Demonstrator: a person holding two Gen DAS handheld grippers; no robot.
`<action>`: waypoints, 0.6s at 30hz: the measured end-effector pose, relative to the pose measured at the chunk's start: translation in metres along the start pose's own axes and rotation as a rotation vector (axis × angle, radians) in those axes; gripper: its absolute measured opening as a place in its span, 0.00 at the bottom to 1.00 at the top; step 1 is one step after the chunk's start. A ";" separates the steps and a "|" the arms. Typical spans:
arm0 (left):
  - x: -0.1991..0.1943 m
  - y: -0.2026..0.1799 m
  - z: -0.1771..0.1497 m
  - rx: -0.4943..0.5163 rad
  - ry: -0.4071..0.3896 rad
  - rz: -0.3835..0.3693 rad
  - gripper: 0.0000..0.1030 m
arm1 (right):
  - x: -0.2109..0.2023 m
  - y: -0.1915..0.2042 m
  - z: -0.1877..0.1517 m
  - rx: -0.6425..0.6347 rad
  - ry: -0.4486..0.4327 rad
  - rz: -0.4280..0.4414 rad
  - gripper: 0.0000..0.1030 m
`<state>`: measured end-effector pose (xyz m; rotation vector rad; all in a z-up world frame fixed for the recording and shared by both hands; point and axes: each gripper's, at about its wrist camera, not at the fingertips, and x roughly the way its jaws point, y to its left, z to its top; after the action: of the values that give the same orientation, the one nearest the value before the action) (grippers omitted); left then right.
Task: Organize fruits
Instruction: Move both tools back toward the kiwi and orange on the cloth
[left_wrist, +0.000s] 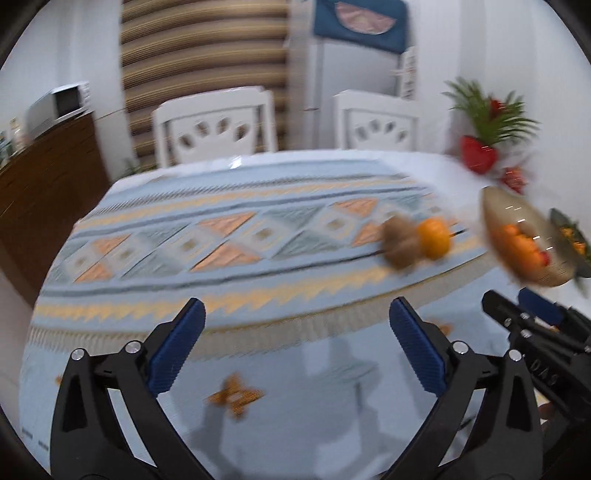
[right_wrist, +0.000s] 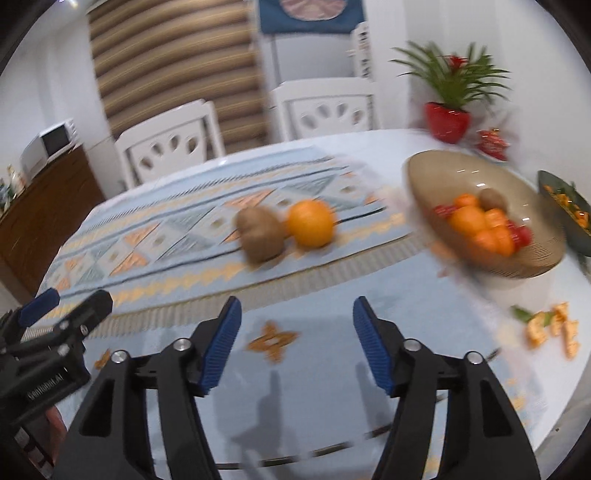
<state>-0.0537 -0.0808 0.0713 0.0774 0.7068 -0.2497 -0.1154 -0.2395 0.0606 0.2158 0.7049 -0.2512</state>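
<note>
An orange (right_wrist: 311, 223) and a brown fruit (right_wrist: 260, 234), touching, lie loose on the table (right_wrist: 332, 387) runner, left of the bowl (right_wrist: 436, 177), which already holds several fruits; these two look left to move. Both claws hover low over the near edge, side by side: the right claw (right_wrist: 296, 345) gapes empty, facing the pair, and the left claw (left_wrist: 296, 347) is spread wide, empty too.

Your left tongs (left_wrist: 297, 332) hang spread wide and empty above the patterned cloth on the counter (left_wrist: 221, 236). Ahead and to their right, a brown fruit (left_wrist: 400, 242) touches an orange (left_wrist: 434, 238). Farther right sits the bowl (left_wrist: 498, 206) holding orange fruit, with your right tongs (left_wrist: 517, 306) just below it.
</note>
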 end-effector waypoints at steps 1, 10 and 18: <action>0.001 0.009 -0.006 -0.016 0.003 0.020 0.97 | 0.003 0.008 -0.004 -0.010 0.006 0.004 0.63; 0.035 0.045 -0.040 -0.096 0.154 -0.001 0.97 | 0.033 0.043 -0.027 -0.038 0.076 -0.052 0.77; 0.044 0.054 -0.048 -0.148 0.188 -0.015 0.97 | 0.042 0.040 -0.028 -0.030 0.084 -0.087 0.81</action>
<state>-0.0384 -0.0294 0.0056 -0.0459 0.9115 -0.2059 -0.0897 -0.2007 0.0167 0.1684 0.8022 -0.3160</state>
